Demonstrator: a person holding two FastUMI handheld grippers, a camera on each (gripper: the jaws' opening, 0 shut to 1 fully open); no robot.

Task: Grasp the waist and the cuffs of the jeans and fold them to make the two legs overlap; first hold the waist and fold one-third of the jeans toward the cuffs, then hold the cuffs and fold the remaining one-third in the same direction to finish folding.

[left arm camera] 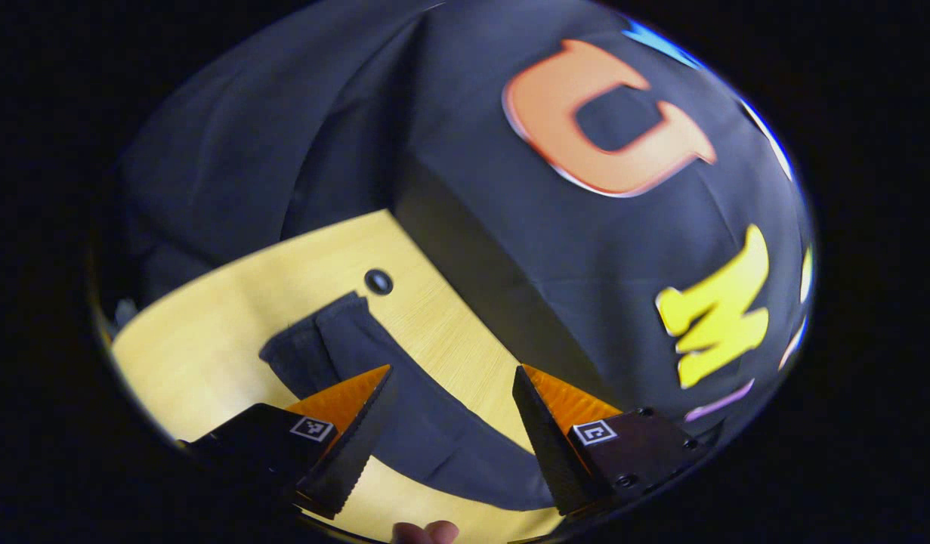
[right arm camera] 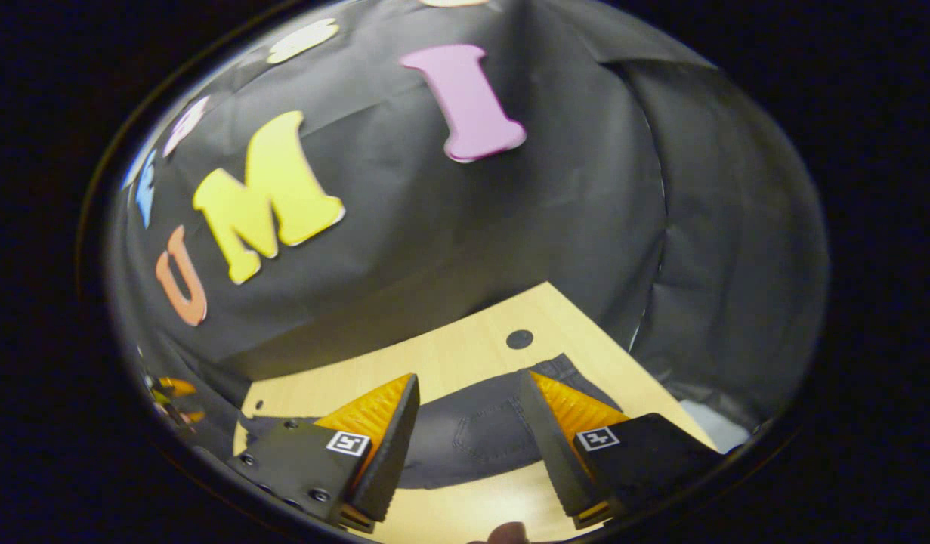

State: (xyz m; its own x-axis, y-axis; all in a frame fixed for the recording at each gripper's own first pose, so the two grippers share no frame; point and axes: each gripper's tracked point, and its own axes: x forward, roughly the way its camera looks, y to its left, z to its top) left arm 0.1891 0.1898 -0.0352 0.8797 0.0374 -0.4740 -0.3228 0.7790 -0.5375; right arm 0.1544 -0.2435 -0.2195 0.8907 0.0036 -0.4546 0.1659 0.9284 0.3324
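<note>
The desk [left arm camera: 208,332] carried everything: a pale wooden top set against the booth's black cloth wall [left arm camera: 555,249], which met it along its far edge. That left the near edge free for the person to work from, which was likely why both tools came in from that side.

On the desk lay the jeans [left arm camera: 427,431], dark and spread out flat. In the left gripper view one leg ran away toward a far corner, its cuff [left arm camera: 313,332] ending just short of a small round hole [left arm camera: 378,281] in the top. In the right gripper view the broader part of the garment [right arm camera: 480,434], with a stitched back pocket, reached toward the opposite far corner, beside another round hole [right arm camera: 519,339]. It was probably laid lengthwise so that waist and cuffs each fell to one hand.

The left gripper [left arm camera: 453,381] hung above the leg with its jaws standing wide apart, holding nothing. The right gripper [right arm camera: 468,389] hung above the pocket area, likewise spread and empty. Both seemed poised for the first grasp, so I judged no fold had been made yet.

A fingertip [left arm camera: 427,531] of the holding hand showed at the bottom of the left gripper view, and another [right arm camera: 506,535] at the bottom of the right.
</note>
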